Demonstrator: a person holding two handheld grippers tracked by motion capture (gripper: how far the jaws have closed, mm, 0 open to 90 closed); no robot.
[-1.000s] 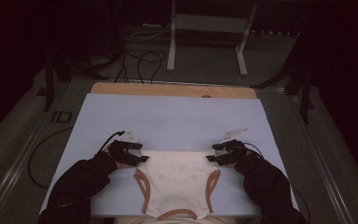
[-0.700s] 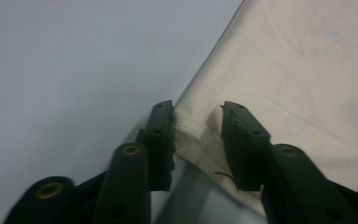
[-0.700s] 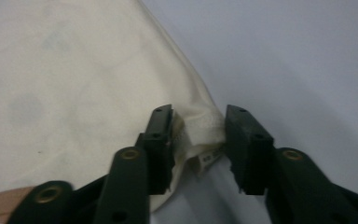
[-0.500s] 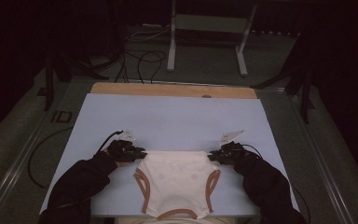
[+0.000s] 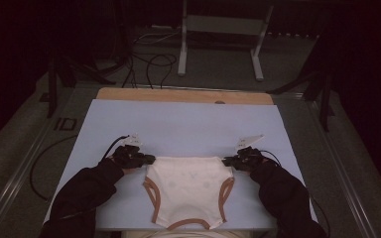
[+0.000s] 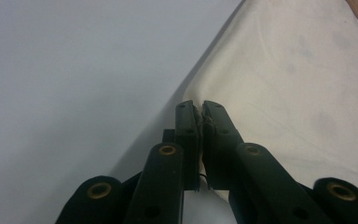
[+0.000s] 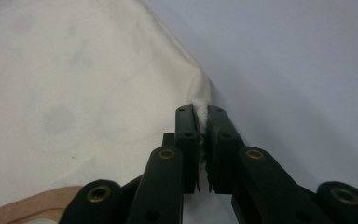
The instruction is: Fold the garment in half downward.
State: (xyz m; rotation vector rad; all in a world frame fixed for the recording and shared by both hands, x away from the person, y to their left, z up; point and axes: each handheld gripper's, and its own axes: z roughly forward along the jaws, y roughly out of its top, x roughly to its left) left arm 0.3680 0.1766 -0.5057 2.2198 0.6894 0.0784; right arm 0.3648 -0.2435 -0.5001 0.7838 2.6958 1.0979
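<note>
While both grippers pinch the waistband corners, the garment lies flat and unlifted.

Garment: a cream pair of briefs (image 5: 187, 191) with tan-trimmed leg openings, spread on the near middle of the pale blue table cover (image 5: 178, 124), waistband toward the far side, crotch at the near edge.

Left gripper (image 5: 146, 159): at the left waistband corner; its jaws have just been closing and now press together on a fold of cream cloth, seen between the pads in the left gripper view (image 6: 200, 122).

Right gripper (image 5: 226, 160): at the right waistband corner; its jaws have likewise just been closing and now clamp a small tuft of cloth (image 7: 200, 108).

Done, as judged: both corners reached and seized; the grip looks symmetric.

Left, as judged: the work itself, probably a lift or a fold of the waistband toward the near edge; no fold shows in the cloth yet.

Caution: each bite takes in little fabric, so a corner may slip when pulled.
</note>
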